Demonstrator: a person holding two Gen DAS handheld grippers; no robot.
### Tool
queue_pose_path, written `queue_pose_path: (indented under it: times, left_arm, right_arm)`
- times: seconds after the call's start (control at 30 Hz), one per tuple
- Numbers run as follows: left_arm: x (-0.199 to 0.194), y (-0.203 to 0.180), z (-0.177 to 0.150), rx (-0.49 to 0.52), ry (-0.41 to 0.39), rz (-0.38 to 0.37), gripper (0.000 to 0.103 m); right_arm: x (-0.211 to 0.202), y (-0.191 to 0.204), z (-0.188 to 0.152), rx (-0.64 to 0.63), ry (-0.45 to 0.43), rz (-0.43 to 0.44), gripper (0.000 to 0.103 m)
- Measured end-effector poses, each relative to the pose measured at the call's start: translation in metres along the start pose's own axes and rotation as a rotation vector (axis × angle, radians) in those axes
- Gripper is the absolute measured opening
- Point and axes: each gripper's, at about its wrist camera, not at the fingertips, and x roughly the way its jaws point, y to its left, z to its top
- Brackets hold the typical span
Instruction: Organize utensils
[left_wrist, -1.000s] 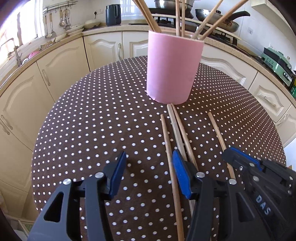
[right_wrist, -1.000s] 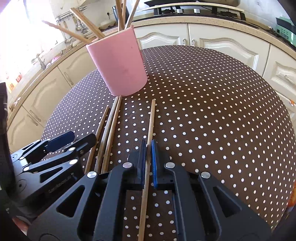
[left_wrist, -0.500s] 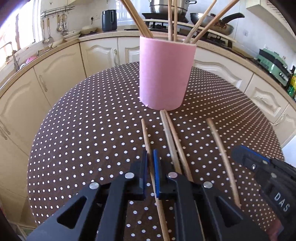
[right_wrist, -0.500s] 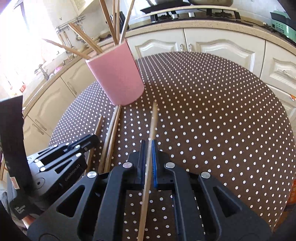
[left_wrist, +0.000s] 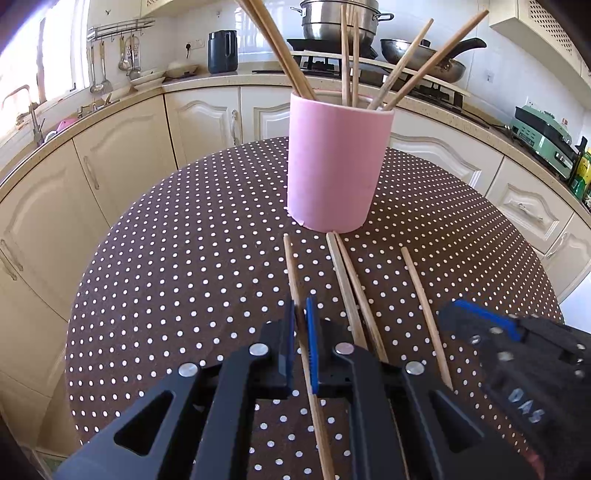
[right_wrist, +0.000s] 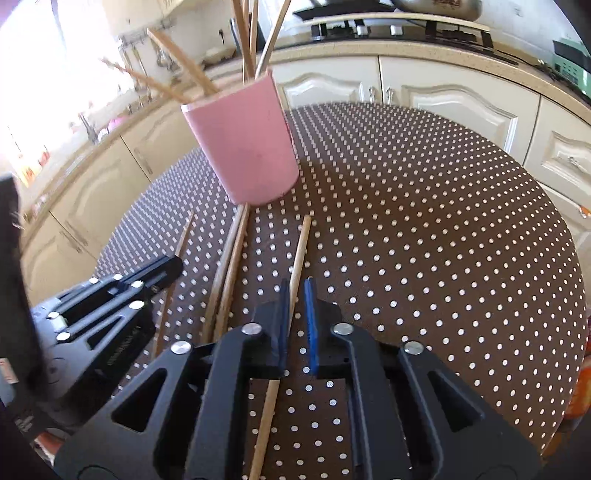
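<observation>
Chopsticks, thin round wood, lie on the dotted brown cloth (left_wrist: 184, 258) before the smooth pink cup (left_wrist: 332, 166): left gripper (left_wrist: 300, 314) clamps the leftmost (left_wrist: 291, 273), right gripper (right_wrist: 295, 295), jaws just parting, loosely straddles the rightmost (right_wrist: 300, 251)

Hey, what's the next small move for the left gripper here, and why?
Probably a small lift. The left gripper is shut on the leftmost chopstick, which lies along the dotted tablecloth, its far tip just short of the pink cup. That cup already holds other chopsticks, so this one likely has to rise above the rim first.
</observation>
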Motion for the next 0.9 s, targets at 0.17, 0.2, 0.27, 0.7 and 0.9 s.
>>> queue_pose_path:
  times: [0.17,0.2,0.27,0.7,0.9]
  left_arm:
    - [-0.001,0.005,-0.002,-0.005,0.003,-0.006,0.007]
    - [-0.002,0.007,-0.003,-0.008,0.003,-0.010,0.007]
    - [-0.002,0.007,-0.003,-0.008,0.001,-0.010,0.007]
    - [-0.006,0.019,-0.001,-0.028,-0.011,-0.022,0.007]
    - [-0.019,0.023,0.005,-0.041,-0.039,-0.019,0.007]
  right_arm:
    - [0.012,0.014,-0.002,-0.057,0.006,-0.063,0.014]
    - [0.014,0.016,-0.002,-0.071,0.004,-0.076,0.014]
    - [0.017,0.021,-0.001,-0.091,0.001,-0.096,0.014]
    - [0.014,0.007,0.006,-0.002,-0.050,-0.012,0.006]
    - [-0.014,0.006,0.011,0.009,-0.147,0.028,0.006]
